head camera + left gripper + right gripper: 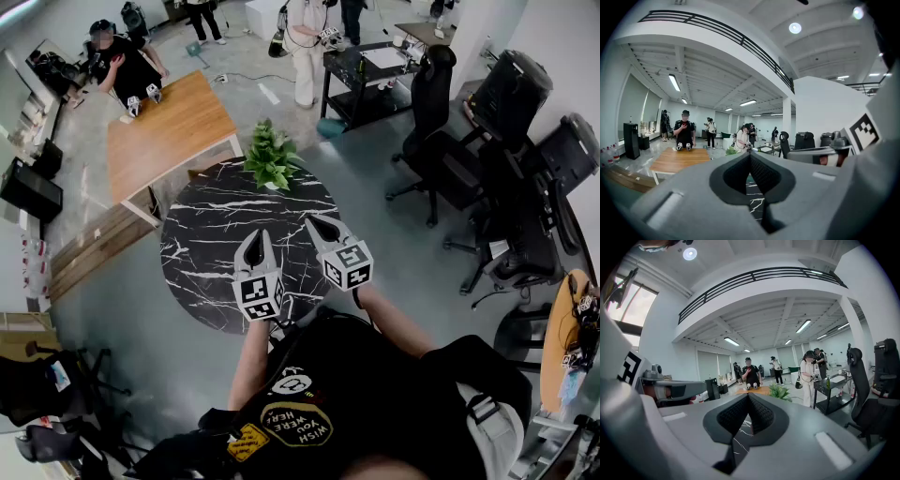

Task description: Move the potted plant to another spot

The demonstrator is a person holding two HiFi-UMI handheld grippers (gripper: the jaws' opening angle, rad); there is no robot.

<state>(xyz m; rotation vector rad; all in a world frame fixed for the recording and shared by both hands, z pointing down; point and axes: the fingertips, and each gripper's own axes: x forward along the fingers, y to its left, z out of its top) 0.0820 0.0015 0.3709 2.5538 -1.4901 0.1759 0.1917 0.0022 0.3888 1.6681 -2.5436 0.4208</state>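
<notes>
A: Head view first. Surface?
B: Round black marble table (202, 248), white veins, on grey floor (122, 309). At its far edge, potted plant (271, 159), upright. Just beyond, wooden table (169, 127); to the right, black office chairs (433, 94).
A: Claws?
B: Side by side over the near half of the marble, left gripper (254, 236) and right gripper (319, 225), well apart from the plant, both pointing toward it.
A: Left gripper view?
B: Jaws pressed together at the tips, holding nothing. Marble veins below them, green leaves just past the tips, wooden table at left, strip lights (675, 82) on the ceiling.
A: Right gripper view?
B: Jaws closed tip to tip, empty. Plant ahead, slightly right. Railed balcony (759, 280) overhead, people (808, 376) standing further back.
</notes>
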